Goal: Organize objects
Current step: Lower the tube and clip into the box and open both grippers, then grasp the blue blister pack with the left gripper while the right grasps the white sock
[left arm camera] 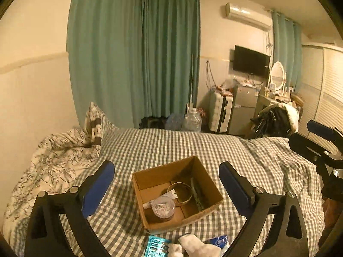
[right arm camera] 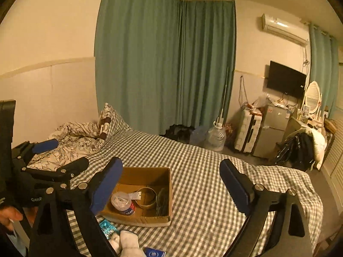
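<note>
An open cardboard box sits on the checkered bed. It holds a round plastic tub, a small white tube, a metal ring and a dark flat item. The box also shows in the right wrist view. In front of the box lie a teal blister pack, a white sock and a blue packet. My left gripper is open and empty above the box. My right gripper is open and empty to the right of the box.
A floral duvet and pillow lie at the bed's left. Beyond the bed's far edge stand a water jug, suitcase, small fridge, dresser and a chair with clothes. Teal curtains hang behind.
</note>
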{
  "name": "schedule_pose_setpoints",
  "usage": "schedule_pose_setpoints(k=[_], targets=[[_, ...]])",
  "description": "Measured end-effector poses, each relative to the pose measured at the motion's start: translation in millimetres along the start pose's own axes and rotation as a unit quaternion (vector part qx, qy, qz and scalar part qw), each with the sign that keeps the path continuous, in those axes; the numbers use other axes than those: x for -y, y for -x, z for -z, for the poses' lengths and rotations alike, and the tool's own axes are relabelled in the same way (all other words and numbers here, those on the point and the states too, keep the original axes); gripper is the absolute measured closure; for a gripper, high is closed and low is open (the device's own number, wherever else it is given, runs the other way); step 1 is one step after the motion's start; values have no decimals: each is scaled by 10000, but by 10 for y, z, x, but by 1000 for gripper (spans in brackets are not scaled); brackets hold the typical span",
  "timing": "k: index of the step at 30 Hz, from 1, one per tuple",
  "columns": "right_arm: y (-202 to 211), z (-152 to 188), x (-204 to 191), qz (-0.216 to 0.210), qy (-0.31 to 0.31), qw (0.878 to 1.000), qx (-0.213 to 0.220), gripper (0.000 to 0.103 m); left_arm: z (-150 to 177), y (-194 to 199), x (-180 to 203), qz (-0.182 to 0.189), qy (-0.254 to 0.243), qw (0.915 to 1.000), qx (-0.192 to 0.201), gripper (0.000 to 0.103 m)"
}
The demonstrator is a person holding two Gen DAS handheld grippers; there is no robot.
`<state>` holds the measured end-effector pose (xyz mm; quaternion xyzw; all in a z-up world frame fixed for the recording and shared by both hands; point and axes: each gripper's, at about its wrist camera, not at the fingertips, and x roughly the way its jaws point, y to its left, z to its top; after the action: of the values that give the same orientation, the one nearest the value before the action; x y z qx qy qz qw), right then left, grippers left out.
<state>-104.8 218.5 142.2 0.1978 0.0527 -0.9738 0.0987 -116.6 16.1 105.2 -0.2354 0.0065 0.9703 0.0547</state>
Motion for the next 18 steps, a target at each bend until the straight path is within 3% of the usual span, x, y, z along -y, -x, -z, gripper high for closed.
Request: schedule_pose_setpoints(k=[9,18], targets=[[707,239,-57,182,43,9997,163,5,201,515,-47,37,-4,9998,213,0],[649,833,-167,186,131,9997,-57,3,856,463,-136,-94,340,9993,79,0]])
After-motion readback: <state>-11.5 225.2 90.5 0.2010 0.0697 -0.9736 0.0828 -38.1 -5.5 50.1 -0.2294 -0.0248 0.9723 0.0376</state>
